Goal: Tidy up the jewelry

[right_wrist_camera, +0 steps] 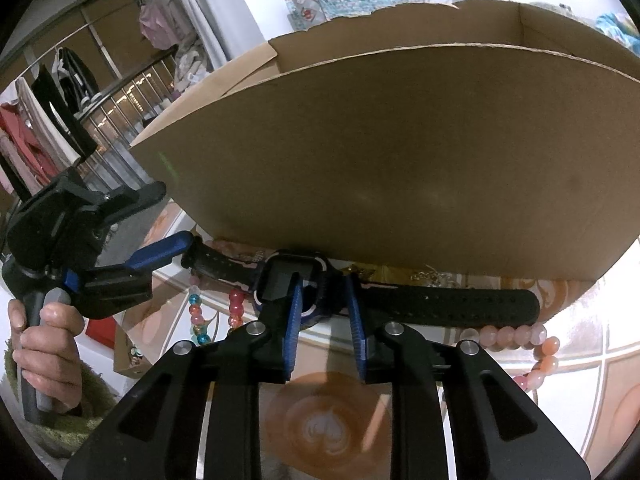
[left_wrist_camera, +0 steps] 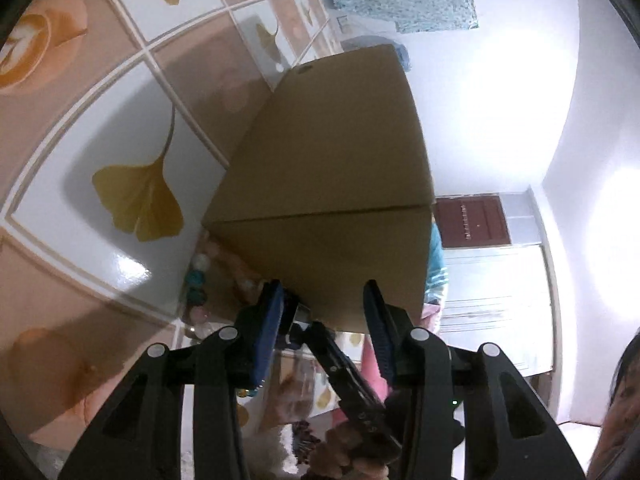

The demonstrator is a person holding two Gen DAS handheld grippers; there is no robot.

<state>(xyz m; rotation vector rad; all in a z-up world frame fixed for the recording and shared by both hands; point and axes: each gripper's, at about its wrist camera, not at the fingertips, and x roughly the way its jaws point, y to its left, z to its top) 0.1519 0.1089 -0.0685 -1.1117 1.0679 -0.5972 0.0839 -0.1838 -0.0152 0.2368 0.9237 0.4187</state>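
Note:
A black watch (right_wrist_camera: pixel 280 276) with a blue-and-white bezel lies on the patterned tablecloth (right_wrist_camera: pixel 320 428) against the foot of a cardboard box (right_wrist_camera: pixel 400 160). My right gripper (right_wrist_camera: pixel 322 280) is open, its blue pads straddling the right side of the watch case without visibly pressing it. My left gripper (right_wrist_camera: pixel 176 214) comes in from the left, open, one blue finger touching the strap's buckle end. In the left wrist view the strap (left_wrist_camera: pixel 348 372) runs slantwise between the left gripper's (left_wrist_camera: pixel 320 286) spread fingers, with the box (left_wrist_camera: pixel 332 160) just ahead. Bead bracelets (right_wrist_camera: pixel 516 334) lie close by.
Colourful bead strings (right_wrist_camera: pixel 196 316) and a gold chain (right_wrist_camera: pixel 436 278) lie by the box foot; beads (left_wrist_camera: pixel 196 276) also show at its corner. A hand (right_wrist_camera: pixel 44 356) holds the left gripper's handle. Clothes (right_wrist_camera: pixel 40 120) hang by a railing at left.

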